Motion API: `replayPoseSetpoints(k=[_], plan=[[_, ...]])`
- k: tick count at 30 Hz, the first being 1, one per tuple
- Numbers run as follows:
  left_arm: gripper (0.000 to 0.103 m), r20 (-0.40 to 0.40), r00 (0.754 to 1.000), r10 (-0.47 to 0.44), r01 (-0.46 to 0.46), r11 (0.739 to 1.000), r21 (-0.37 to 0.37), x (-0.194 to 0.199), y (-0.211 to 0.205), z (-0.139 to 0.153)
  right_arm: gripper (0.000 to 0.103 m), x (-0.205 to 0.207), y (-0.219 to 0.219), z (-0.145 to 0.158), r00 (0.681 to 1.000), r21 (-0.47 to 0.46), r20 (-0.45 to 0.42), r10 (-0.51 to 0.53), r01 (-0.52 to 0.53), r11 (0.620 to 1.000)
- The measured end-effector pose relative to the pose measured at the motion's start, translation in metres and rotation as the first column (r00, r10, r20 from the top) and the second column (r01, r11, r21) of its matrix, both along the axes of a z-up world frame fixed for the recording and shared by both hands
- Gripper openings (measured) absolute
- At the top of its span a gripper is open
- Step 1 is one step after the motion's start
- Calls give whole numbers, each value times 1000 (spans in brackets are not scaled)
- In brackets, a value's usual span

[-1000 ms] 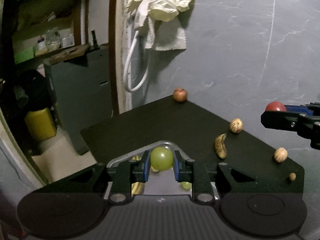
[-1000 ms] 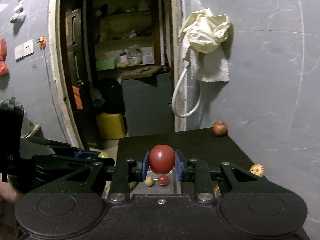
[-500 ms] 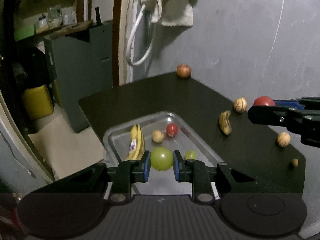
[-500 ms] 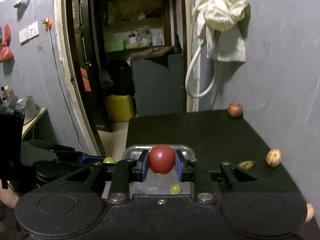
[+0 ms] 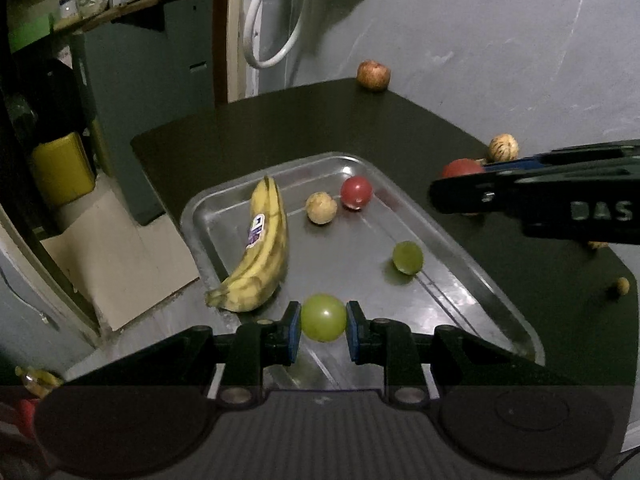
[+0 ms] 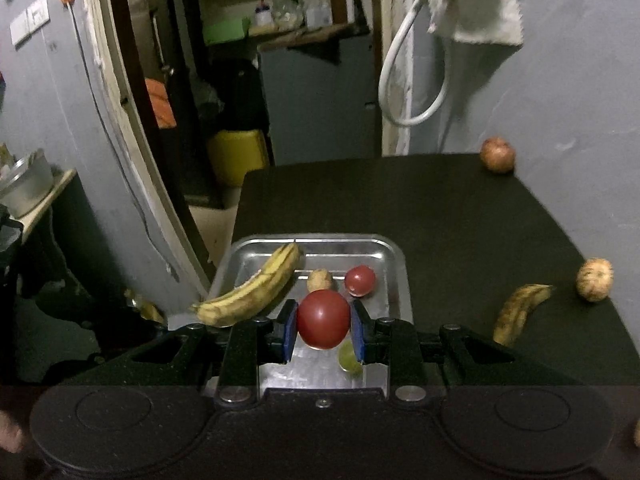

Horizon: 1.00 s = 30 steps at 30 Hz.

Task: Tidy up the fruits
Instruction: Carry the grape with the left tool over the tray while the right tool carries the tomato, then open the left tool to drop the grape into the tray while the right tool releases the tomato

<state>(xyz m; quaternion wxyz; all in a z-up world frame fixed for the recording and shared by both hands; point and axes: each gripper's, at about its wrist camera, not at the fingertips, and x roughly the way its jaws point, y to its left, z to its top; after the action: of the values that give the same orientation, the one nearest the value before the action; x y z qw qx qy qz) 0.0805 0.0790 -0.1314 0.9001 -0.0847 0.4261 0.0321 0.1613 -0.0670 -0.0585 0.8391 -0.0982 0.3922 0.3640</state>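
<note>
Fruits are going into the metal tray (image 5: 496, 300): the left gripper (image 5: 323, 318) jaws pinch a green ball (image 5: 323, 317) over the near end, the right gripper (image 6: 323, 325) jaws pinch a red ball (image 6: 323, 325), both must lower and let go, while the banana (image 5: 262, 254) lies pointing to 12 o'clock.

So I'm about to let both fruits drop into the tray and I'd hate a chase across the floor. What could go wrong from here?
1. The green fruit in the left gripper sits over the tray's near end; released from height, it may roll into the bananas.
2. The red fruit in the right gripper could land on the small green fruit just beneath it and bounce.
3. Both grippers crowd one tray and could bump.
</note>
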Motion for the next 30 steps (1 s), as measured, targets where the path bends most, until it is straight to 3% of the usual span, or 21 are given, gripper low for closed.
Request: replayPoseSetpoints(k=[8,15,30], plan=[[26,-42,999,-4,4,1000,-5,17,6,-24,29,35,32,-42,994,-46,-112,10,-15,999],[26,-33,999,-15,16,999,33,24,6,-28,29,52,49,-63,989,-82,-150,17,-30,996],[27,-36,999,-9,10,999,33,28,7,-28,32,60,55,-74,980,-106,-197,7,-29,994]])
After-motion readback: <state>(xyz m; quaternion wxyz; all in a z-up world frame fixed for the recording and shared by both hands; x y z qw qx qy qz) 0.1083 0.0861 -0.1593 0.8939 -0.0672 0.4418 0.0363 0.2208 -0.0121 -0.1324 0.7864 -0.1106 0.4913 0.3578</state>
